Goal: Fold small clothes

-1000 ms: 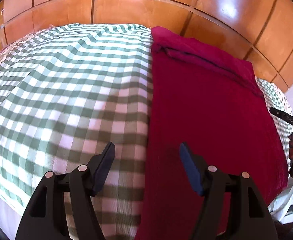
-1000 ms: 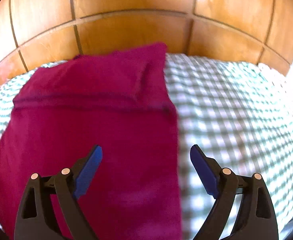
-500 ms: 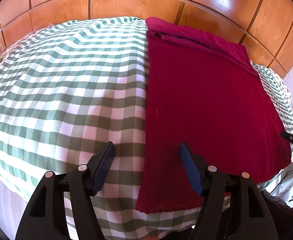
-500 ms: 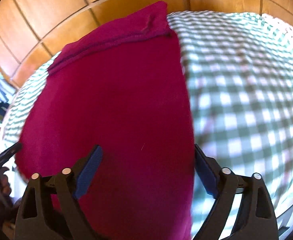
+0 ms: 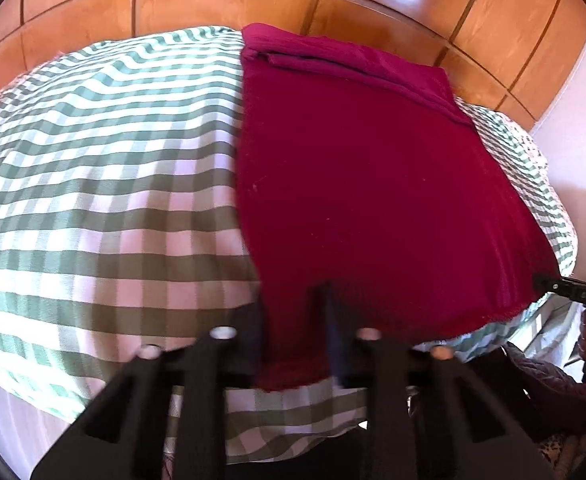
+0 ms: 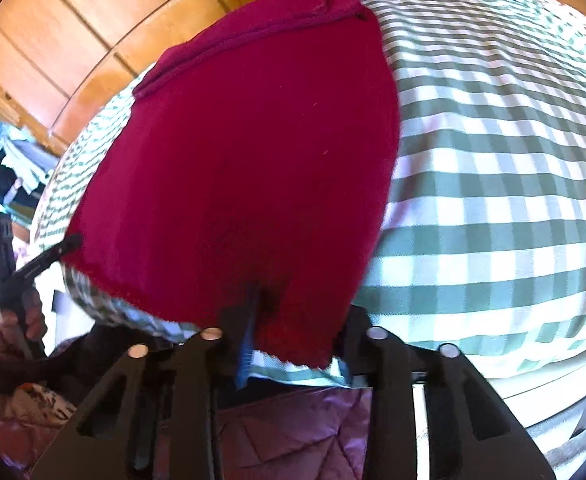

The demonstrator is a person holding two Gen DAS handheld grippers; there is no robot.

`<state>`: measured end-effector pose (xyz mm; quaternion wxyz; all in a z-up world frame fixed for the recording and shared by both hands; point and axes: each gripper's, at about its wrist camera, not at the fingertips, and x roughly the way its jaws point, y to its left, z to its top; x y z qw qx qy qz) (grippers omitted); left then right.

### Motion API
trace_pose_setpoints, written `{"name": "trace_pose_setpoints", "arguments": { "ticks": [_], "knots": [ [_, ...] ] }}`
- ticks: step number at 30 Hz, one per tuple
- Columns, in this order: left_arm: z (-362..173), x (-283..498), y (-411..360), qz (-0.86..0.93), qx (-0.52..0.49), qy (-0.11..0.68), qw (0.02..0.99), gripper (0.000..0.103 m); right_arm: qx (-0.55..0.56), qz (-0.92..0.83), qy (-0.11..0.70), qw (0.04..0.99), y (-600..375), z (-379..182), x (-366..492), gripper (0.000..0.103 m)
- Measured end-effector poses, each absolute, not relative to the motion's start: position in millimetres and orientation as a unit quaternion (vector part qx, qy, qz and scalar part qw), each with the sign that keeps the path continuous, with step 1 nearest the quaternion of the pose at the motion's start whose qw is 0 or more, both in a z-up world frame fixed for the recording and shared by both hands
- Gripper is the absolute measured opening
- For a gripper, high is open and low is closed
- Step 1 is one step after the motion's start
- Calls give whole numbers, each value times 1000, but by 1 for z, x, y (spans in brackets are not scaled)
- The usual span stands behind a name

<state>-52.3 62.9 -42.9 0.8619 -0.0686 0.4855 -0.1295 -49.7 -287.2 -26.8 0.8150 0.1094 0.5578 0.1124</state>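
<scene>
together, both six o'clock corners of the red cloth (image 5: 373, 184) were being clamped as left gripper (image 5: 293, 332) and right gripper (image 6: 293, 340) jaws were closing.

The right claw (image 6: 293, 344) sits at six o'clock with its jaws closing on the near corner of a dark red cloth (image 6: 253, 160), the fabric bunched between the two blue pads (image 6: 247, 344). The cloth lies flat on a bed with a green-and-white checked cover (image 6: 493, 160), running from the claw up toward twelve o'clock, where a folded band crosses its far end near the wooden panelling (image 6: 93, 20). At eight o'clock the left claw (image 6: 59, 250) touches the cloth's other near corner, held by a hand (image 6: 21, 320) in a dark sleeve.
</scene>
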Motion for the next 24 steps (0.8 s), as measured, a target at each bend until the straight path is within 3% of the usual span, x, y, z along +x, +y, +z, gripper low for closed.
{"name": "trace_pose_setpoints", "arguments": {
  "ticks": [2,4,12,20,23,24],
  "knots": [
    [-41,-52,62,-135,-73,485,861,10,111,123,557,814,-284,-24,-47,15],
    [-35,-52,67,-150,-92,482,858,9,116,138,545,819,-278,-13,-44,13],
    [7,-19,89,-213,-223,433,847,9,181,150,461,856,-297,36,4,12],
    [27,86,71,-187,-212,420,863,9,194,96,451,866,-318,26,112,11],
    [24,127,70,-167,-211,436,859,15,208,91,454,862,-325,23,147,15],
    [21,138,72,-150,-224,439,857,29,217,94,451,861,-329,23,152,20]
  ]
}}
